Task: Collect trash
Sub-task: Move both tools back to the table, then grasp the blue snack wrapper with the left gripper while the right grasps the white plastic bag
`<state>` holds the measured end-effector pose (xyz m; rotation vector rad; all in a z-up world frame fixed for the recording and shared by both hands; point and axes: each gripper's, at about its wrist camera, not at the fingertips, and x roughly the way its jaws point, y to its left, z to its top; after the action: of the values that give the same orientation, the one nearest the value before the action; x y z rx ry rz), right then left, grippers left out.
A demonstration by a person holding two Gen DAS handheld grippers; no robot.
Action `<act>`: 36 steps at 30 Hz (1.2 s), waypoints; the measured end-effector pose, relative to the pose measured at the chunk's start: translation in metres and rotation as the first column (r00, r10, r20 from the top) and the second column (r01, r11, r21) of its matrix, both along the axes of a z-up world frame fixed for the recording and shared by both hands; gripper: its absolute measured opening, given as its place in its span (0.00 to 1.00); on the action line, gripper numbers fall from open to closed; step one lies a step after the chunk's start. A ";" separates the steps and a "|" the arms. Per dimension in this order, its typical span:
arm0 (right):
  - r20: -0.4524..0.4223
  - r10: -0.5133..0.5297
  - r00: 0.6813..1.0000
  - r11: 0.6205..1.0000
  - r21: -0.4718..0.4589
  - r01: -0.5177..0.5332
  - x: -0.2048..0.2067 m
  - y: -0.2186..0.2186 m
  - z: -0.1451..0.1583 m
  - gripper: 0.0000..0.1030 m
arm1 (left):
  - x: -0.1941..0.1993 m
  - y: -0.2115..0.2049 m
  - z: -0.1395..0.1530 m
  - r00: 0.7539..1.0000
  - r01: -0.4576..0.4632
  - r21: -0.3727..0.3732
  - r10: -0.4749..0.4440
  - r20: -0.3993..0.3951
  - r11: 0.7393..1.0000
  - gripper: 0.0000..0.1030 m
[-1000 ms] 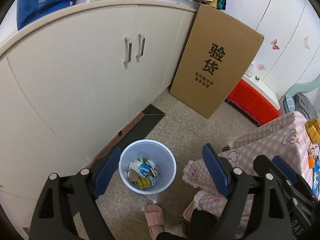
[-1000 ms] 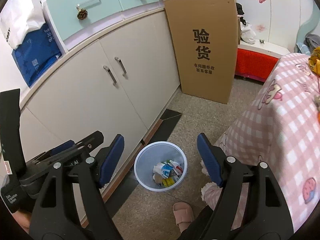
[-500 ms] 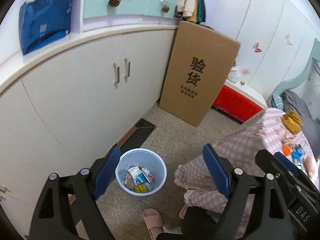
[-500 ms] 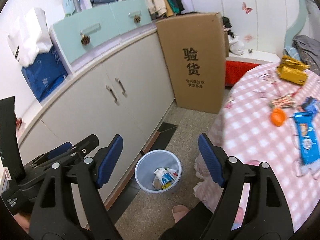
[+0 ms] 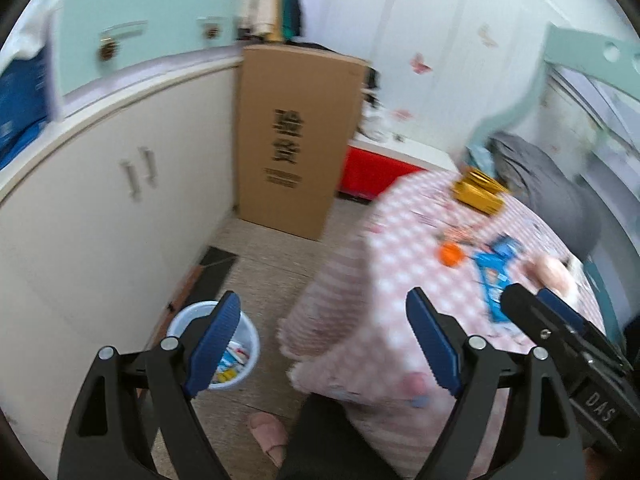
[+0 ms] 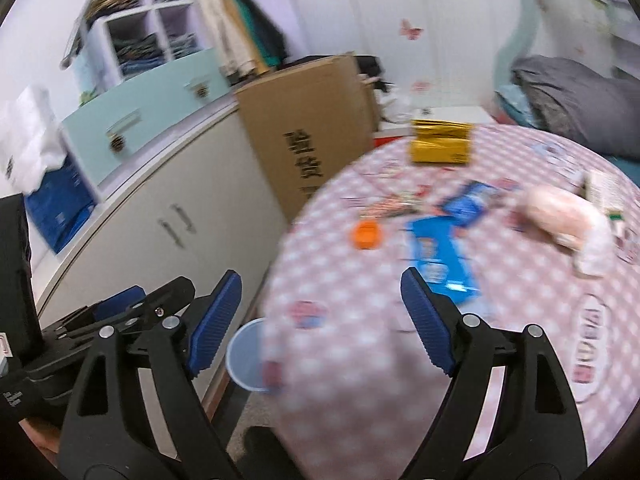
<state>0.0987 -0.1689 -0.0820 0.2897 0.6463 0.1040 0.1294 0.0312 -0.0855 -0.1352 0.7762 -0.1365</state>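
The pale blue bin [image 5: 245,364] with wrappers in it stands on the floor at the lower left, partly behind my left finger. My left gripper [image 5: 322,320] is open and empty, above the edge of the pink checked table [image 5: 400,280]. On the cloth lie an orange cap [image 6: 367,233], blue wrappers [image 6: 436,252], a yellow packet [image 6: 440,146] and a pink crumpled thing [image 6: 556,212]. My right gripper [image 6: 320,292] hovers over the table's near side; its jaws are opening with nothing between them. The bin [image 6: 244,360] peeks out under the cloth.
A tall cardboard box [image 5: 296,140] leans against the white cabinet [image 5: 100,220]. A red box [image 5: 376,168] sits behind the table, and grey clothing [image 6: 568,96] lies at the far right. A pink slipper [image 5: 268,432] and a dark trouser leg are on the floor below.
Both views have swung up and to the right, from the bin to the table top. The bin has slid to the lower left. Both grippers stay open and empty.
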 end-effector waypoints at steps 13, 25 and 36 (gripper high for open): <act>-0.048 -0.252 0.967 0.968 -0.027 0.251 -0.028 -0.142 -0.023 0.81 | 0.025 -0.154 -0.024 0.965 0.247 0.012 -0.244 -0.095 0.969 0.82; -0.111 -0.329 0.938 0.938 -0.155 0.311 0.007 -0.196 -0.036 0.83 | 0.062 -0.210 -0.050 0.969 0.225 0.208 -0.195 -0.154 0.952 0.81; -0.197 -0.280 0.940 0.957 -0.140 0.256 0.045 -0.205 -0.057 0.76 | 0.065 -0.212 -0.055 0.951 0.292 0.199 -0.262 -0.161 0.936 0.40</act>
<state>0.1435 -0.3743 -0.1386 0.2802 0.8184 -0.2287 0.1949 -0.1806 -0.1404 0.1799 0.9358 -0.3109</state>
